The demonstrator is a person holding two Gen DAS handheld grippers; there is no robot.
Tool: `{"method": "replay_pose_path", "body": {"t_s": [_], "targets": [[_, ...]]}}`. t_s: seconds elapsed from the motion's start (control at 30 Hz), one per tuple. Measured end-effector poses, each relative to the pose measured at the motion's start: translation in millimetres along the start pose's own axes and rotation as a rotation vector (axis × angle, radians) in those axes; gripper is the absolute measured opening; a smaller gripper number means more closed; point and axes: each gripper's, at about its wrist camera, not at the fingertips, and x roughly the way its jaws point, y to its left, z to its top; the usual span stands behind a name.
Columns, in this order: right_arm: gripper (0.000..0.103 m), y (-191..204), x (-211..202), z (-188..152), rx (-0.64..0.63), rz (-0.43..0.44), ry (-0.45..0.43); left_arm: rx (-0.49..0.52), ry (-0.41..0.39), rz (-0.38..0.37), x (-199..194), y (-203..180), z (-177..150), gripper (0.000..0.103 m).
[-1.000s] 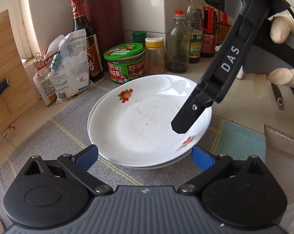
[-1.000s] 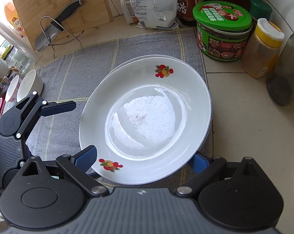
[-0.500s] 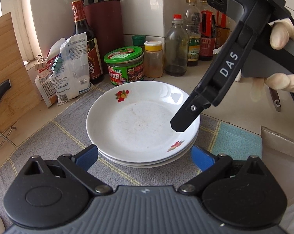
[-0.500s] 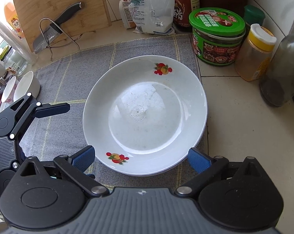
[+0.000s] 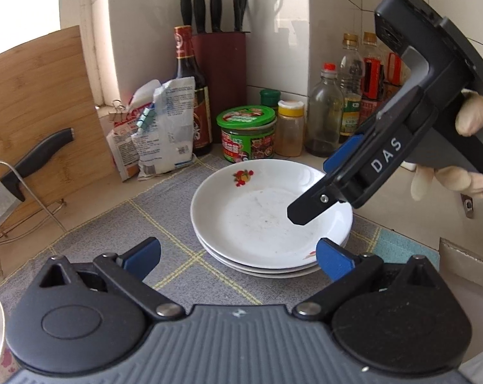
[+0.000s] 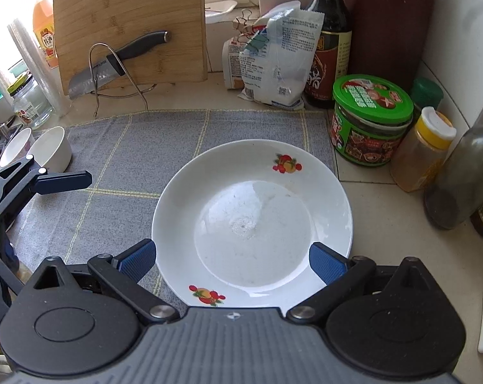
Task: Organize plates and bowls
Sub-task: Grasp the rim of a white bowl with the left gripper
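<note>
Both wide-open hand-held grippers have backed off the stacked plates; the right one reads "DAS".

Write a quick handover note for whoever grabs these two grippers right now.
Left gripper: open, empty, near the plate stack's rim.
Right gripper: open, empty, over the stack's near edge.
Plates: stacked on the grey mat, by the green-lidded jar.
Bowls: two white ones at the mat's left edge, not yet stacked.
Done: plates stacked. Left: the bowls.
</note>
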Motion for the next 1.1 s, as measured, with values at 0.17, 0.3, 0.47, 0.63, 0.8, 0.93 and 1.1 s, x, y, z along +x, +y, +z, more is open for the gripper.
{"method": "replay_pose_path", "body": {"t_s": [0.17,0.3,0.47,0.63,0.8,0.93,1.1], "targets": [[0.103,25,-3,3,-0.116,-0.061,-0.123,-0.053,-0.008,0.087,-15,9,-3,0.102],[0.103,44,-1,4,-0.186,-0.036,-0.185,-0.126,-0.020,0.179,-32,16,-9,0.102],[0.103,68,9,1,-0.281,0.011,-0.219,-0.229,-0.023,0.309,-56,23,-19,0.102],[0.103,88,21,0,-0.361,0.088,-0.215,-0.300,-0.007,0.417,-78,30,-32,0.102],[0.103,112,26,-3,-0.404,0.154,-0.211,-0.358,-0.001,0.493,-99,41,-47,0.102],[0.103,134,29,-6,-0.430,0.170,-0.207,-0.387,-0.004,0.517,-114,53,-61,0.102],[0.103,165,36,-13,-0.434,0.169,-0.189,-0.380,0.005,0.482,-133,73,-80,0.102]]}}
